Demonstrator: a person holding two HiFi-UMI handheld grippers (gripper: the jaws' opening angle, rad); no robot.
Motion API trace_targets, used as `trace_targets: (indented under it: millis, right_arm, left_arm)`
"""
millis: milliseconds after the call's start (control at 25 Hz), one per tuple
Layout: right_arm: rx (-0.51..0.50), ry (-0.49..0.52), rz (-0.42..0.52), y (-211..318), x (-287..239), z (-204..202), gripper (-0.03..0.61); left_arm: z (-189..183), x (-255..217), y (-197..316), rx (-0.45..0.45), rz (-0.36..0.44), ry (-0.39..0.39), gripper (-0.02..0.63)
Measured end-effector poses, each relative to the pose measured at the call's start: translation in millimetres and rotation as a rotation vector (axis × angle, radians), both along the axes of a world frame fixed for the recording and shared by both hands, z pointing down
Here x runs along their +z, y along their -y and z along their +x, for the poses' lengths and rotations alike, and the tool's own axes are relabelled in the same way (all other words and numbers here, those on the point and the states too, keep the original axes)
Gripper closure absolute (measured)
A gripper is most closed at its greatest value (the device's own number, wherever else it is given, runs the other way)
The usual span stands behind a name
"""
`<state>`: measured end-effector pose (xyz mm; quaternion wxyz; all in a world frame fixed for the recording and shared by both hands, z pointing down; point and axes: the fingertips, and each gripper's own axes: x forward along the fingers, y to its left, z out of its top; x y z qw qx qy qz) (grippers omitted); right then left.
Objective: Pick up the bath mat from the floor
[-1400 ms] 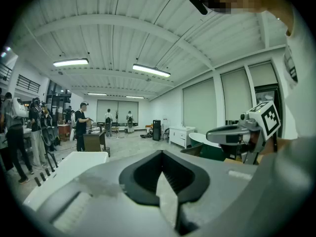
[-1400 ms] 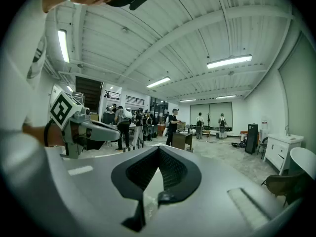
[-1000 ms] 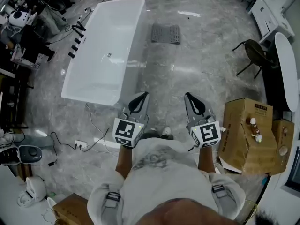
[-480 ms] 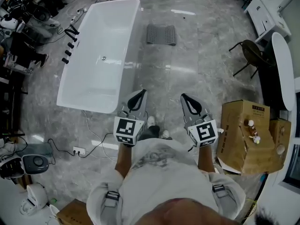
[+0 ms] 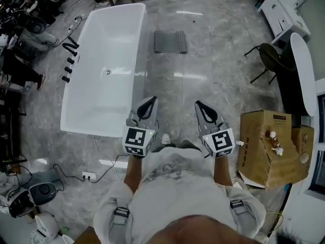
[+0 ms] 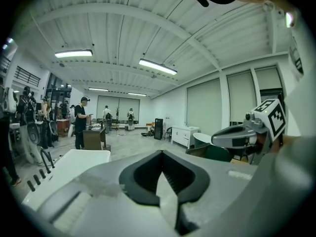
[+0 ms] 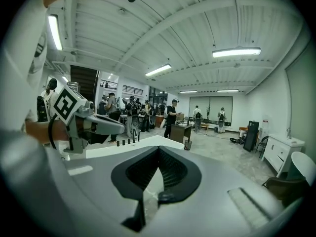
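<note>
Reference landmark: the white tub (image 5: 141, 60), set lengthwise on the grey marble floor (image 5: 203, 75).

Mat (image 5: 170, 41) (grey, ribbed, lying flat): on the floor just beside the tub's far right corner, apart from the tub wall. Nothing touches it.

The person stands off the tub's near right corner, well short of the mat. Both grippers are held out in front of the body, side by side and apart, pointing along the tub's length.

Left gripper (image 5: 151, 101): jaws fully together, nothing between them. It is the one nearer the tub, just off the tub's near end.

Right gripper (image 5: 200, 105): jaws fully together, empty. It is on the side away from the tub.

Other items:
- Black taps (image 5: 68, 60) stand along the tub's left side.
- A power strip (image 5: 89, 176) with its cable lies off the tub's near end.
- A cardboard box (image 5: 266, 146) sits well right of the tub, near the right gripper.
- A dark chair (image 5: 269, 57) stands well right of the tub.
- People (image 7: 171, 115) stand beyond the tub's far end.
</note>
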<state>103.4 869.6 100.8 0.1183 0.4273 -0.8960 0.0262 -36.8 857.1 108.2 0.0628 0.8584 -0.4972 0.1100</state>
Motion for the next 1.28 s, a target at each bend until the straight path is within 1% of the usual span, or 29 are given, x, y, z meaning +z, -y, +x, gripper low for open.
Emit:
trace_targets:
  millis: [280,440,560,680,840,1120,1280]
  right_arm:
    - [0.039,-0.008,-0.023,33,5,-1,0.577]
    - [0.040,-0.008,-0.041,62,14,1,0.577]
    - [0.031,0.003,-0.047,89,19,5,0.577]
    - [0.020,0.012,-0.053,118,22,15,0.577]
    - [0.011,0.017,-0.042,159,18,35,0.577]
    - [-0.016,0.026,-0.022,216,9,71,0.577]
    - [-0.030,0.031,-0.017,238,9,83,0.577]
  left_arm:
    - [-2,12,32,0.023,-0.033,-0.005,0.612]
    - [0,17,62,0.017,-0.054,-0.008,0.612]
    - [4,25,85,0.014,-0.062,0.005,0.612]
    - [12,29,111,-0.003,-0.069,0.009,0.612]
    - [29,24,146,-0.031,-0.078,-0.028,0.612]
    - [63,13,199,-0.051,-0.055,-0.021,0.612]
    - [73,11,219,-0.070,-0.048,-0.017,0.612]
